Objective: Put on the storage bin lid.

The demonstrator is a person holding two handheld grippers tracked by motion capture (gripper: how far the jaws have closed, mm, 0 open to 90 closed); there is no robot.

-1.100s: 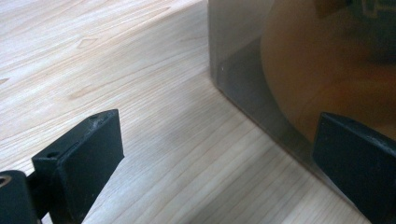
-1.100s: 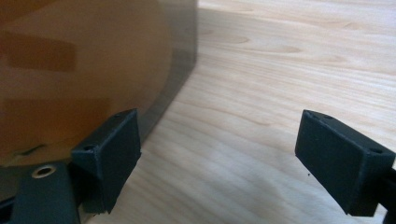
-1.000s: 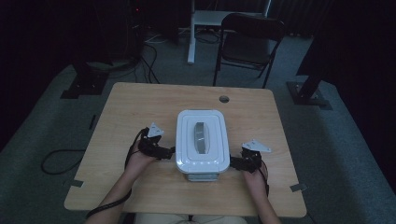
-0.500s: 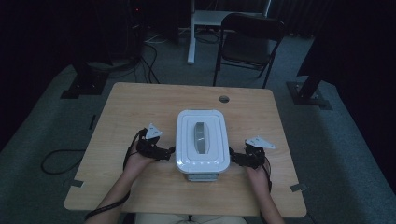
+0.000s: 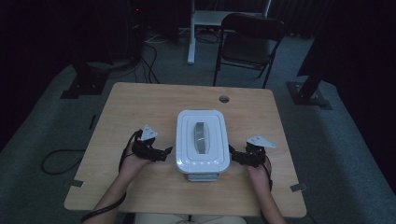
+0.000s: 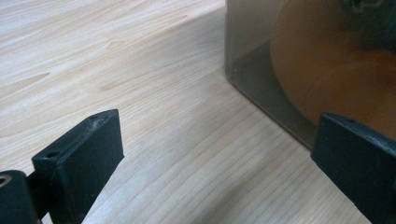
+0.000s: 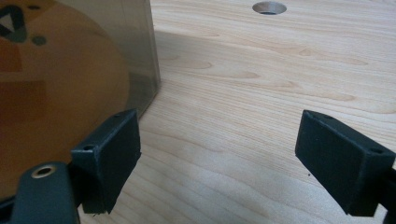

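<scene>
— The table (image 5: 140, 107)?
— Pale wood-look top with fine grain, smooth and matt. The box (image 5: 201, 140) has a glossy white plastic lid, and its wall (image 7: 70, 70) is translucent, smoky plastic with orange-brown showing through.
— And the left gripper (image 6: 219, 158) and right gripper (image 7: 224, 158)?
— Matt black plastic jaws, slightly rough at the edges. The chair (image 5: 250, 35) behind looks dark, its legs metal.
</scene>
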